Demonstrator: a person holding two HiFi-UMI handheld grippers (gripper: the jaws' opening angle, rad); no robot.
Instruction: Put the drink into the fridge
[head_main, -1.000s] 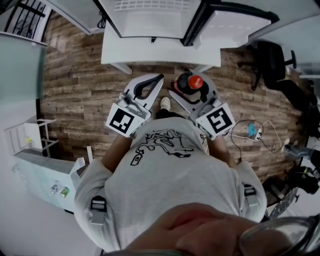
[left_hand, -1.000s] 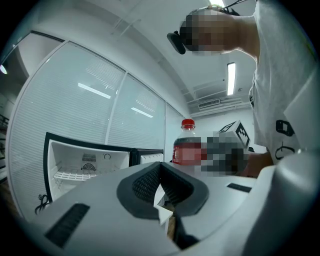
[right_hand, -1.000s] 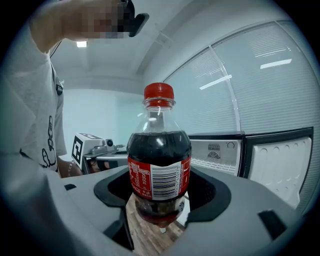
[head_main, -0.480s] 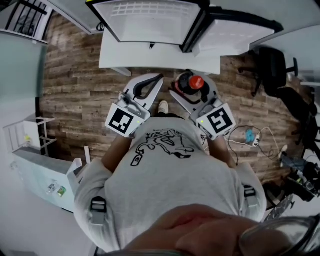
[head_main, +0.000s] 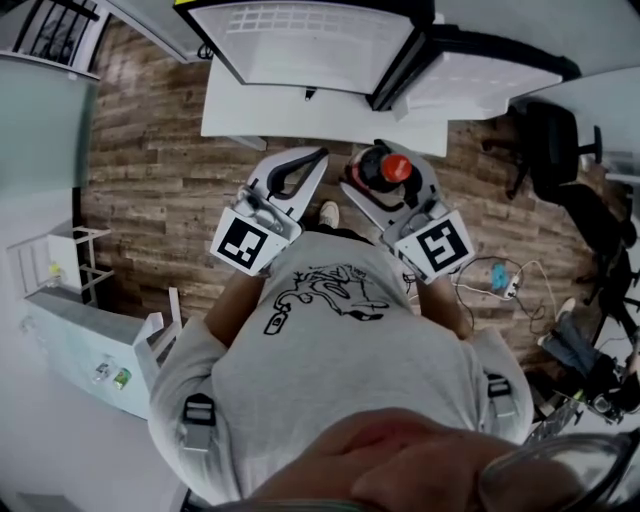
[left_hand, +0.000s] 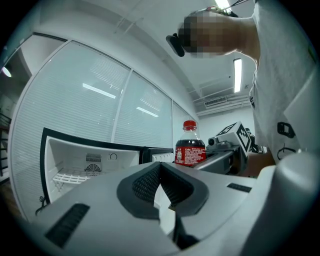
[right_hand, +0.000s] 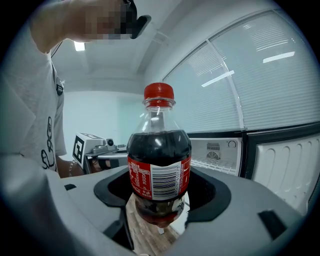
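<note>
From the head view, my right tool holds the drink upright over the wood floor, near the open fridge. In the left gripper view, my left tool is pinched together — nothing in it. In the right gripper view, the pads clamp the drink at its label, fridge interior behind.

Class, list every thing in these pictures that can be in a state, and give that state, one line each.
fridge: door open.
drink bottle: upright, red cap on, held off the floor.
right gripper: shut on the drink bottle.
left gripper: shut, holding nothing.
</note>
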